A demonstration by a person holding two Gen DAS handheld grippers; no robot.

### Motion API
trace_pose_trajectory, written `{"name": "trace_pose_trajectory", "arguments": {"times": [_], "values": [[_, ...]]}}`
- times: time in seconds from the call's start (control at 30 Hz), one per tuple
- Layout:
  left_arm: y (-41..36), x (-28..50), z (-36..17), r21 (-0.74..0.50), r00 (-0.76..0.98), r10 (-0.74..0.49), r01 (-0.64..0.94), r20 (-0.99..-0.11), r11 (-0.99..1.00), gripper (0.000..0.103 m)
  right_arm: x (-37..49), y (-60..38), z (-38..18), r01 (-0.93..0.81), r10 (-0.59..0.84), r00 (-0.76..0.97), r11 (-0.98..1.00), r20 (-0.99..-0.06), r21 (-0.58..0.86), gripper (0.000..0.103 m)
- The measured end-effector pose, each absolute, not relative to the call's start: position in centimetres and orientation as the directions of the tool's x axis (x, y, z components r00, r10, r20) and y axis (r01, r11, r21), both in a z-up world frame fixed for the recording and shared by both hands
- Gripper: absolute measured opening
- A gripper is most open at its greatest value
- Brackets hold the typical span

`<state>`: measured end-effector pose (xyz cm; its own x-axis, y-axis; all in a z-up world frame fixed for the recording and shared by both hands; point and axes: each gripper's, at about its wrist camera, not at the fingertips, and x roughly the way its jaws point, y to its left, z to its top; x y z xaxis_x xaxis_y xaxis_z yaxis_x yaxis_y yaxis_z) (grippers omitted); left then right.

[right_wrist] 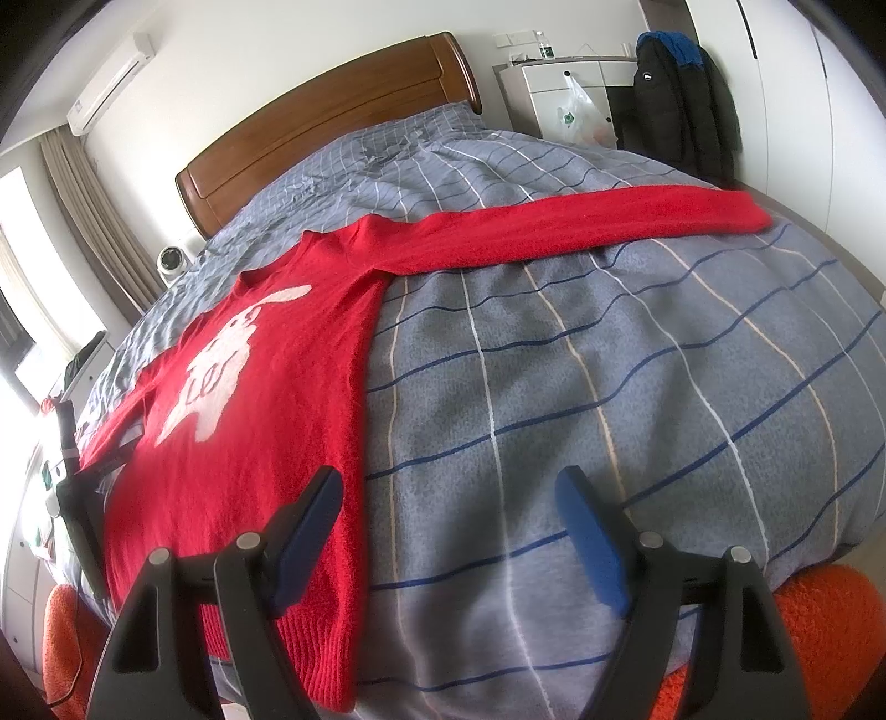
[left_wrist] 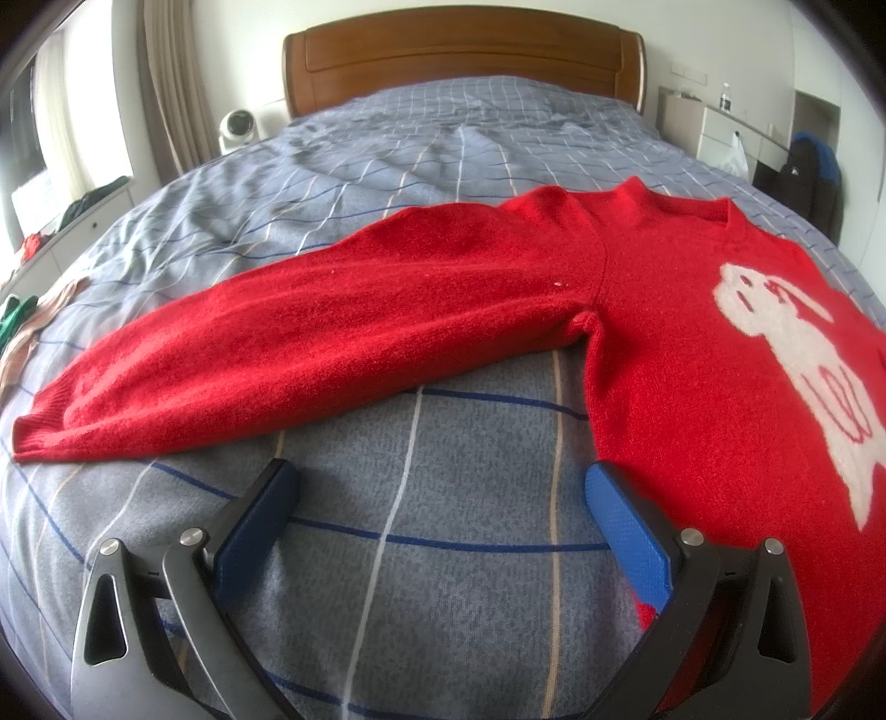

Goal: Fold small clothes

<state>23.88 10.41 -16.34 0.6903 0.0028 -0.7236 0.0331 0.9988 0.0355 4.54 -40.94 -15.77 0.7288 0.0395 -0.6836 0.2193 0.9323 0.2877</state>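
Observation:
A red knit sweater (left_wrist: 664, 332) with a white animal figure (left_wrist: 797, 354) lies flat, front up, on the bed, both sleeves spread out sideways. In the left wrist view its left sleeve (left_wrist: 277, 354) stretches across in front of my left gripper (left_wrist: 437, 482), which is open and empty just below the armpit, its right finger beside the body's side edge. In the right wrist view the sweater (right_wrist: 266, 432) lies left, its other sleeve (right_wrist: 581, 227) reaching far right. My right gripper (right_wrist: 448, 487) is open and empty by the hem's right corner, its left finger over the fabric.
The bed has a grey checked cover (right_wrist: 609, 415) and a wooden headboard (left_wrist: 465, 50). Other small clothes (left_wrist: 33, 315) lie at the bed's left edge. A white dresser with a plastic bag (right_wrist: 576, 111) and dark jackets (right_wrist: 681, 94) stand to the right. An orange rug (right_wrist: 819, 637) lies below.

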Motion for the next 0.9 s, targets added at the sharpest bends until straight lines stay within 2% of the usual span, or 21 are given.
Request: {"name": "trace_pose_trajectory", "arguments": {"times": [0.7,0.9], "values": [[10.4,23.9,-16.3,0.035,0.69,0.003,0.033,-0.724,0.999,0.103,4.6,-40.9,-15.8,0.224,0.037,0.729,0.931,-0.684,0.289,0.078],[10.4,23.9,-16.3,0.035,0.69,0.003,0.033,-0.724,0.999,0.103,4.0,-42.4,-15.4,0.244,0.054,0.75,0.904,-0.659,0.352,0.078]]}}
